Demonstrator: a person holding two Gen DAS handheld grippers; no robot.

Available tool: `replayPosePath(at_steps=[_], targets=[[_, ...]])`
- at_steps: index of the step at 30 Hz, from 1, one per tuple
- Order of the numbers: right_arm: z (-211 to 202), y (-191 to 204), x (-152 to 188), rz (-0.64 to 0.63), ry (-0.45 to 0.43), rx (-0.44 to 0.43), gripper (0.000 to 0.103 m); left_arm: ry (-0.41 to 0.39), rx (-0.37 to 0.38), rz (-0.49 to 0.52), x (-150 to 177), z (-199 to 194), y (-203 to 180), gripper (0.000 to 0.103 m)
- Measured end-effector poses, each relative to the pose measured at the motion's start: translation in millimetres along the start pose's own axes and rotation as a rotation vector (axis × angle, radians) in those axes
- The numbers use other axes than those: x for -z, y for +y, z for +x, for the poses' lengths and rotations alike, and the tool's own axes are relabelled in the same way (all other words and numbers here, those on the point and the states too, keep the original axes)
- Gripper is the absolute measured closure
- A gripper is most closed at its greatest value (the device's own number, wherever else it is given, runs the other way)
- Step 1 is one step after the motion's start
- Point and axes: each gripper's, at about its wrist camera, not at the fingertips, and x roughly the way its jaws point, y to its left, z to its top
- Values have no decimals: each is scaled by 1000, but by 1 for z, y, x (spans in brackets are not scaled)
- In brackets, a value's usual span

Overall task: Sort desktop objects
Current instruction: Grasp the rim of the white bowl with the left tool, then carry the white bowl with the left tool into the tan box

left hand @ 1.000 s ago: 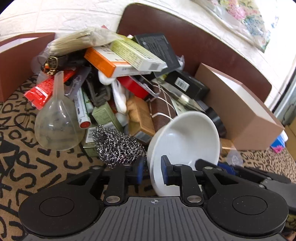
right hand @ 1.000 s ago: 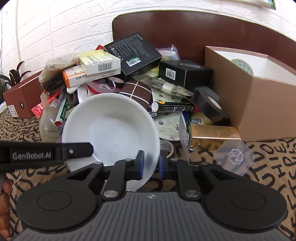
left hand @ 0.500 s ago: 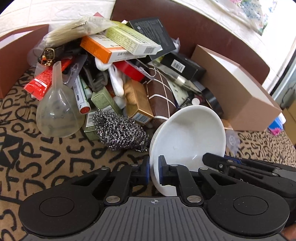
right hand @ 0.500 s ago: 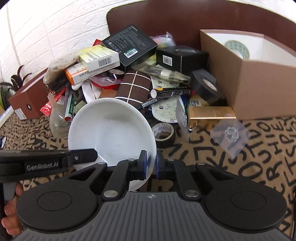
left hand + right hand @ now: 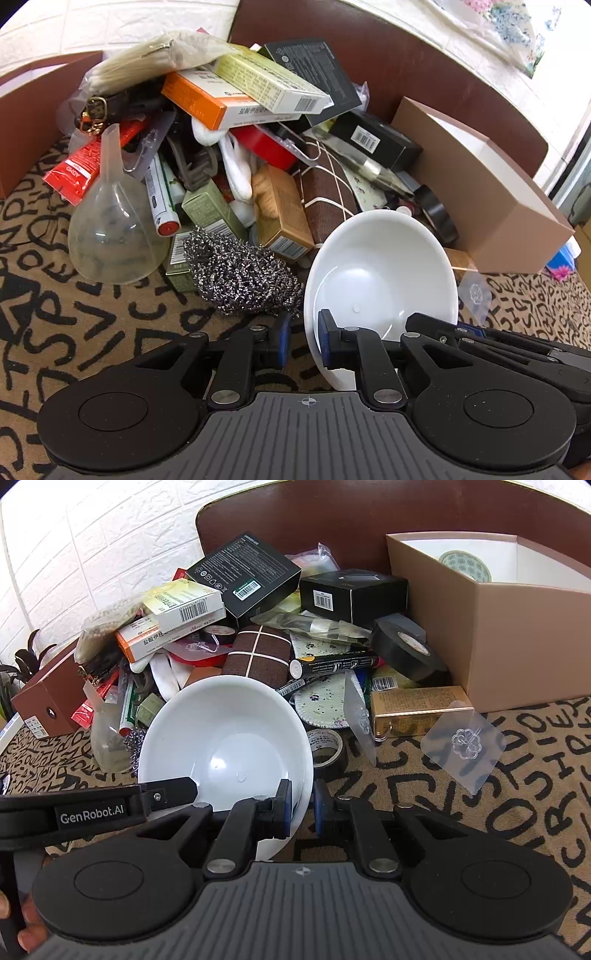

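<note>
Leopard-and-letter patterned cloth (image 5: 461, 797) covers the tabletop, and a heap of desktop clutter lies along its far edge against a dark brown board (image 5: 332, 520). At the far right corner stands an open tan cardboard box (image 5: 517, 635) with a patterned tape roll (image 5: 465, 565) inside. A brown box (image 5: 48, 698) sits at the far left edge. A white bowl (image 5: 225, 738) is tipped on edge at the near side of the heap, with its hollow facing the cameras. The right gripper (image 5: 302, 808) is clamped on the bowl's near rim, one pad inside and one outside. The left gripper (image 5: 303, 338) straddles the bowl's left rim; its jaws are opening, and the outer pad stands clear of the rim. Beside the bowl to the left lie a steel wool scourer (image 5: 240, 277) and a clear plastic funnel (image 5: 110, 229). A black tape roll (image 5: 406, 650) rests against the cardboard box, with a gold carton (image 5: 417, 709) just in front of it. A clear adhesive hook (image 5: 465, 746) lies alone on the cloth near the right edge.
</note>
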Motion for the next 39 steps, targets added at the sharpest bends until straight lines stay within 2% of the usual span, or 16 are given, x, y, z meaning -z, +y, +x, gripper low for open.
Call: replayPosePath(at_steps=[1,2,3,12,17,23,32,39], targets=[[1,-1,0,2,-3,-1,88,5,2,-1,0,0,0,74],[1,-1,0,3,-3,-3,88,8,6,0,0,0,-1,89],[1,-1,0,2,0,-2,90,13,12,2,0,-1,-1,93],[-27,-1,-8,-17,-37,-4,92,-8,17,52,-7,-24,-24,93],[-58,-8,-27,-19,-131,11,92,-63,53,84,-26,-41,-48,93],[-92,-28,-64,-16,-251,66,92,-124,126,130,-65,-45,-91,93],[-108,-88,-129,37,-362,149,93,-152,233,180,-134,-11,-165,93],[-90,-150,-184,101,-368,194,94,-103,319,138,-185,40,-208,96]])
